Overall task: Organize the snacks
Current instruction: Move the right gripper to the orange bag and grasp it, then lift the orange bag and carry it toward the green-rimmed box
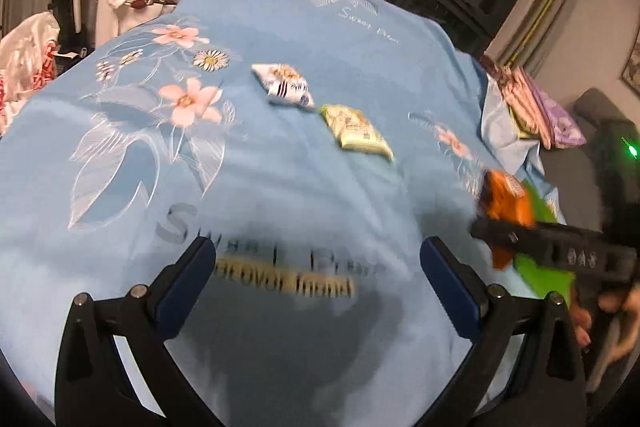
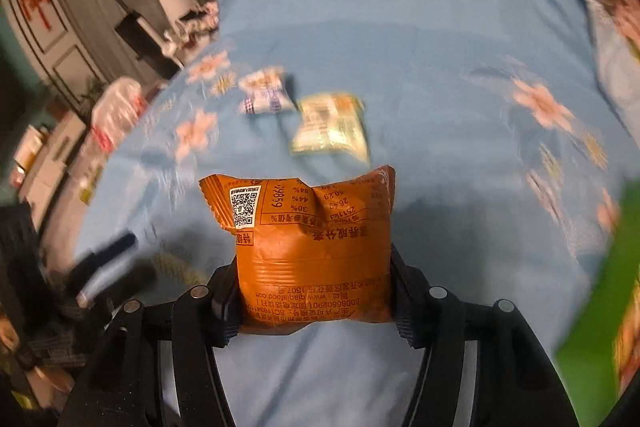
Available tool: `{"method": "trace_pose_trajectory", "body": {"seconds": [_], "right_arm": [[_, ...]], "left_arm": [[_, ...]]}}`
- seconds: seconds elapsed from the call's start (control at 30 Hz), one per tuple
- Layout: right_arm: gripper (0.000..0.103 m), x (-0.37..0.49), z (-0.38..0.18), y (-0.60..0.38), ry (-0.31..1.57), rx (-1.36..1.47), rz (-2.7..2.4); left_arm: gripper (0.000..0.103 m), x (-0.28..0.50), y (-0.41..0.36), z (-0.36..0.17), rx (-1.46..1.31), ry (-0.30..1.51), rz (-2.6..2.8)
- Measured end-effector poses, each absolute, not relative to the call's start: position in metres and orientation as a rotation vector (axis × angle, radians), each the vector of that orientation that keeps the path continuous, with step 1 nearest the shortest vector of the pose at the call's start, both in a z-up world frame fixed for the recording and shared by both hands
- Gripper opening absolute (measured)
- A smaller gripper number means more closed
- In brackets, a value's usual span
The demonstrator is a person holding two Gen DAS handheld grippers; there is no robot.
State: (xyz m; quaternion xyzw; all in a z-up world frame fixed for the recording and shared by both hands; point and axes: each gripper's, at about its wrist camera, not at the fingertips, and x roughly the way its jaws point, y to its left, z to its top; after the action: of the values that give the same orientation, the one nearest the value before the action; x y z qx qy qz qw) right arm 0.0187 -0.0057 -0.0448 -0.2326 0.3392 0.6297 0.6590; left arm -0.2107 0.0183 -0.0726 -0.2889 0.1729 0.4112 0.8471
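My right gripper [image 2: 314, 301] is shut on an orange snack packet [image 2: 312, 243] and holds it above the blue flowered cloth [image 2: 440, 75]. The packet also shows in the left wrist view [image 1: 506, 205], with the right gripper [image 1: 486, 231] beside it. A white-and-blue packet [image 1: 286, 85] and a pale green packet [image 1: 356, 133] lie side by side on the cloth [image 1: 280, 27]; both also show in the right wrist view, the white-and-blue packet [image 2: 266, 95] and the pale green packet [image 2: 332, 127]. My left gripper [image 1: 318, 269] is open and empty, low over the cloth's near part.
A bright green object [image 1: 540, 267] lies at the cloth's right edge and shows blurred in the right wrist view [image 2: 600, 287]. Folded pink and purple fabric [image 1: 536, 107] sits at the right. Bags and clutter [image 1: 28, 59] stand off the left edge. Dark windows are behind.
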Motion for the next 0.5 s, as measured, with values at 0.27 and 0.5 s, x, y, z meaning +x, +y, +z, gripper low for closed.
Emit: {"method": "trace_pose_trajectory", "body": {"seconds": [0.27, 0.5], "right_arm": [[0.084, 0.045, -0.071, -0.061, 0.916, -0.386, 1.403], [0.091, 0.101, -0.089, -0.113, 1.115, -0.026, 1.359]], "left_arm": [[0.103, -0.176, -0.027, -0.071, -0.576, 0.432, 0.671], [0.102, -0.144, -0.020, -0.076, -0.727, 0.472, 0.485]]}}
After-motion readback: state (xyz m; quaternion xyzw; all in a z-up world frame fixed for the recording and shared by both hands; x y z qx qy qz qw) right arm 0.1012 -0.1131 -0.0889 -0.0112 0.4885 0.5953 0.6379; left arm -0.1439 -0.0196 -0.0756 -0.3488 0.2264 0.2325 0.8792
